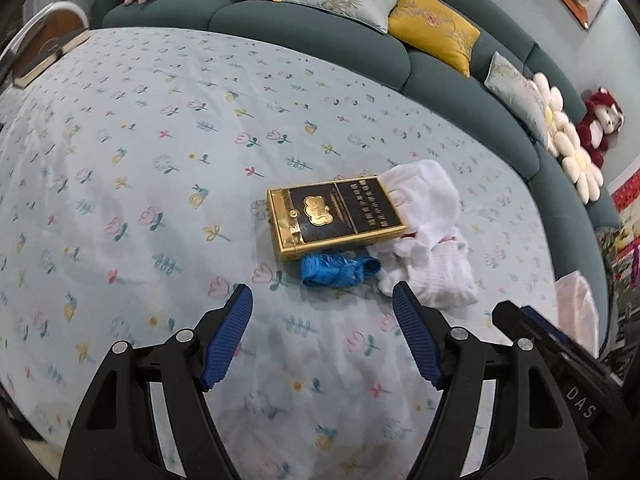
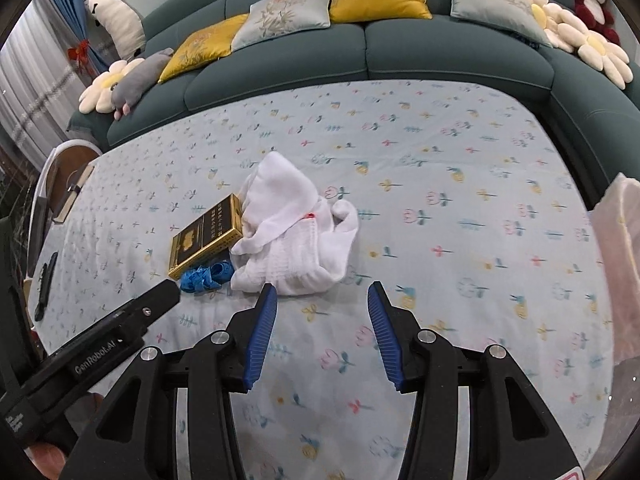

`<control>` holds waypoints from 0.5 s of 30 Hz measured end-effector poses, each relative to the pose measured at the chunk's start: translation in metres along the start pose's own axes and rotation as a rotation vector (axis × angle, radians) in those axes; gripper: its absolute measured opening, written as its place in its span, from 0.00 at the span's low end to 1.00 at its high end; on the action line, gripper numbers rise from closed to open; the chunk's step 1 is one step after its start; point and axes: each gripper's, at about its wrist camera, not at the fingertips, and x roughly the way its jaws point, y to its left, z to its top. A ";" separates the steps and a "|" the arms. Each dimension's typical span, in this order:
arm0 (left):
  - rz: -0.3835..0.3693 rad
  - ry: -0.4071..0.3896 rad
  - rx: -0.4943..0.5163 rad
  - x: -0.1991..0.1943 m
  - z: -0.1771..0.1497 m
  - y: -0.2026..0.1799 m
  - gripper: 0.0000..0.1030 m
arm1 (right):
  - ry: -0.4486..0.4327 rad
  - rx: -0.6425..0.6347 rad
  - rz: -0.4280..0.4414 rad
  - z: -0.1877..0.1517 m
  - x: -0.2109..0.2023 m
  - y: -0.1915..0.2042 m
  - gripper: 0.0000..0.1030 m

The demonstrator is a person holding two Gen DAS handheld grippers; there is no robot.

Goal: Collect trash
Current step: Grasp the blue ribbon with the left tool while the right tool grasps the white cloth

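— Bed sheet [image 1: 160, 200] status?
— Uncollected: gold cigarette carton [image 1: 334, 216], blue wrapper [image 1: 340, 272] and white cloth [image 1: 424, 236] lie touching mid-bed. Pink bag [image 2: 620, 264] waits at the right.
— Tongs?
— Left tongs [image 1: 322, 300] and right tongs [image 2: 322, 300] both gape wide, empty, just short of the pile. Nothing appears gathered yet.

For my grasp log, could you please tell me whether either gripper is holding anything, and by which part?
Nothing is held. The left gripper and right gripper are both open above the sheet, short of the blue wrapper, box and white cloth.
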 end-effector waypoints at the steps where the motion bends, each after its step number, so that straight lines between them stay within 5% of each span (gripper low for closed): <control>1: 0.000 0.002 0.007 0.004 0.000 0.000 0.66 | 0.003 -0.004 -0.001 0.001 0.003 0.001 0.46; 11: -0.031 0.008 0.008 0.024 0.004 -0.008 0.62 | 0.029 -0.010 -0.010 0.005 0.032 0.000 0.46; 15: -0.026 0.023 -0.005 0.030 0.007 -0.007 0.51 | 0.031 -0.001 -0.001 0.006 0.041 0.000 0.46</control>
